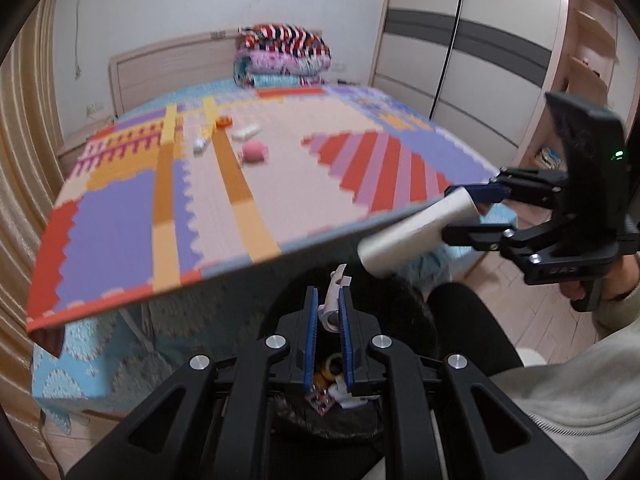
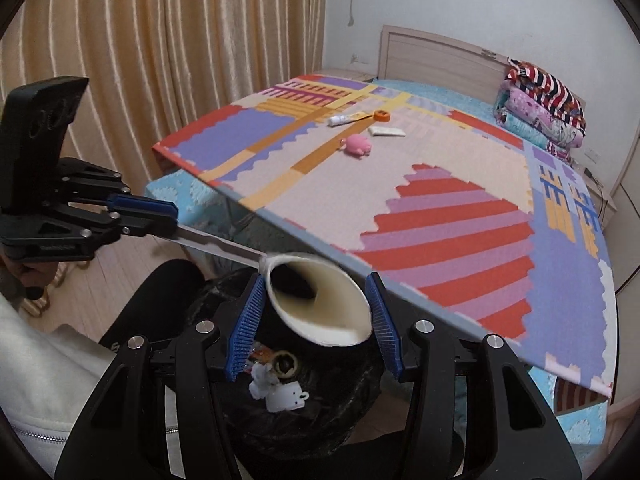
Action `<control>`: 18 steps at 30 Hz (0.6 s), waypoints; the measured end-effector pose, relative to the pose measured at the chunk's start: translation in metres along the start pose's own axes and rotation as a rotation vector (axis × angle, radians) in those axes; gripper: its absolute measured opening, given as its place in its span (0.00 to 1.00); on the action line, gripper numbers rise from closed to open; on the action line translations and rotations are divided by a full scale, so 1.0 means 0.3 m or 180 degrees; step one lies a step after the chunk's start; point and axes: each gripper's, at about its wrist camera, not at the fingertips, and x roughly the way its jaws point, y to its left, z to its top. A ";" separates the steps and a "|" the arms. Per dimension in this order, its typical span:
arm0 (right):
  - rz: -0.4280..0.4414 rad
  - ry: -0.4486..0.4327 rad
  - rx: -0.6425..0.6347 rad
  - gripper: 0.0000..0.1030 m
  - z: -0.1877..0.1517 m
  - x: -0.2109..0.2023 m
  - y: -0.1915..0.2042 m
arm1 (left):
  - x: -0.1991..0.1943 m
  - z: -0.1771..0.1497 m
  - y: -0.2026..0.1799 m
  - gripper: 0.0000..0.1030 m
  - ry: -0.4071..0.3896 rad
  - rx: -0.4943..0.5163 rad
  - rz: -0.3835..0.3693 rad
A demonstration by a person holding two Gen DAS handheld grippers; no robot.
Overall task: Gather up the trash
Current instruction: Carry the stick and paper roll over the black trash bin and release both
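My left gripper is shut on a thin white plastic strip, which sticks out past its blue pads; in the right wrist view the left gripper points the strip toward the cup. My right gripper is shut on a white paper cup, squeezed to an oval, mouth facing the camera. In the left wrist view, the right gripper holds the cup sideways. Both hang over a black trash bag holding a tape roll and white scraps.
A patterned foam mat covers the bed, its edge just beyond the bag. On it lie a pink pig toy, a white tube, an orange item and a white packet. Folded quilts sit by the headboard. A person's dark-trousered leg is beside the bag.
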 end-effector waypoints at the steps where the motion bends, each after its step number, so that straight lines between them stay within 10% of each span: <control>1: 0.0014 0.0026 -0.0001 0.39 -0.007 0.005 0.007 | 0.014 -0.009 0.001 0.10 0.0032 -0.0008 -0.0027; 18: 0.0206 0.0412 0.0265 0.27 -0.109 0.136 -0.008 | 0.268 -0.128 -0.011 0.10 0.0678 -0.0160 -0.0249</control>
